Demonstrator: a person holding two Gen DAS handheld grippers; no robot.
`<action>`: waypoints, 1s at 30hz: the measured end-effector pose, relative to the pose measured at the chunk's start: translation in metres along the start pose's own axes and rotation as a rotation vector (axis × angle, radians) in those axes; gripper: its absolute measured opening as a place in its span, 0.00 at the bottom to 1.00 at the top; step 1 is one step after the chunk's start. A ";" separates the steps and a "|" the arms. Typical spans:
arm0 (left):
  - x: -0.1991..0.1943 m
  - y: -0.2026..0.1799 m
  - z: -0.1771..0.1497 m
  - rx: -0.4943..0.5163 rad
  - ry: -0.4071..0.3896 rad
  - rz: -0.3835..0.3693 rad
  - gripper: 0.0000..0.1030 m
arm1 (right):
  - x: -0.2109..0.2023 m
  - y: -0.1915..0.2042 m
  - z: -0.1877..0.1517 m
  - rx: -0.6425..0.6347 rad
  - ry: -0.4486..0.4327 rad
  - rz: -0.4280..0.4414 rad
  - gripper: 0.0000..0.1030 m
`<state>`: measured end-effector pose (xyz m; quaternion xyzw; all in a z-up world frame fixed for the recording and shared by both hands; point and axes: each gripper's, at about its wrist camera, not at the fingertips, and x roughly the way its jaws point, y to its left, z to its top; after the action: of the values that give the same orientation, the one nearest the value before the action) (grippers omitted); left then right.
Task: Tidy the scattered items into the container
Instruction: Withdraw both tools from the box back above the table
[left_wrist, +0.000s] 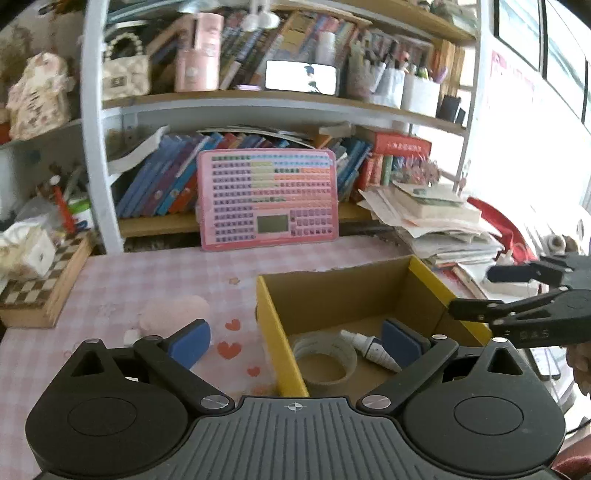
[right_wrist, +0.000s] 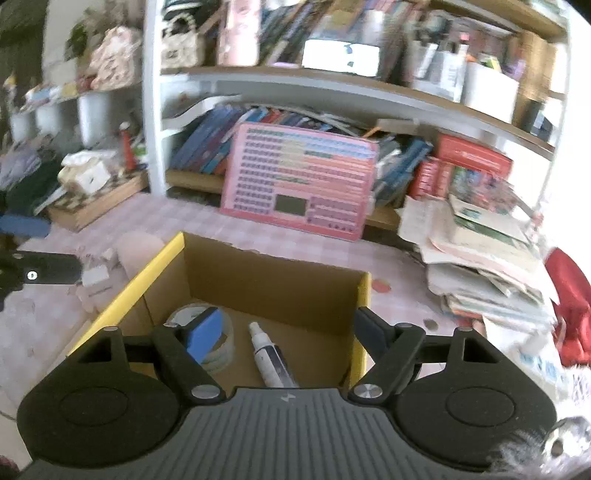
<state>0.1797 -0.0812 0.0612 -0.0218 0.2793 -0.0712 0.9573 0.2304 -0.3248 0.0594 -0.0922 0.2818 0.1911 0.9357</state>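
The yellow-edged cardboard box (right_wrist: 258, 280) sits on the pink checked tablecloth (left_wrist: 155, 273), and inside it lie a roll of clear tape (right_wrist: 221, 350) and a small white spray bottle (right_wrist: 267, 360), side by side on the floor of the box; the left gripper (left_wrist: 295, 341) hangs over the box's left wall, jaws spread wide and empty; the right gripper (right_wrist: 284, 332) hovers above the box, jaws apart, gripping nothing; a pale pink soft object (left_wrist: 173, 314) rests on the cloth left of the box.

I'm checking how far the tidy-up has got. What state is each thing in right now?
Cardboard box: open-topped, upright.
Tape roll: lying flat inside the box.
Spray bottle: on its side inside the box, beside the tape.
Left gripper: open, empty.
Right gripper: open, empty.
Pink object: on the table outside the box.
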 end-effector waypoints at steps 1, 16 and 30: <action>-0.003 0.003 -0.002 -0.003 -0.002 -0.002 0.98 | -0.005 0.002 -0.002 0.015 -0.004 -0.016 0.75; -0.073 0.052 -0.048 0.029 -0.031 -0.004 0.98 | -0.071 0.070 -0.052 0.133 -0.060 -0.209 0.81; -0.110 0.092 -0.103 0.022 0.038 0.028 0.98 | -0.090 0.150 -0.103 0.181 0.020 -0.216 0.83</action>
<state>0.0437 0.0263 0.0251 -0.0061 0.2969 -0.0614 0.9529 0.0495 -0.2448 0.0151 -0.0390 0.2957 0.0623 0.9525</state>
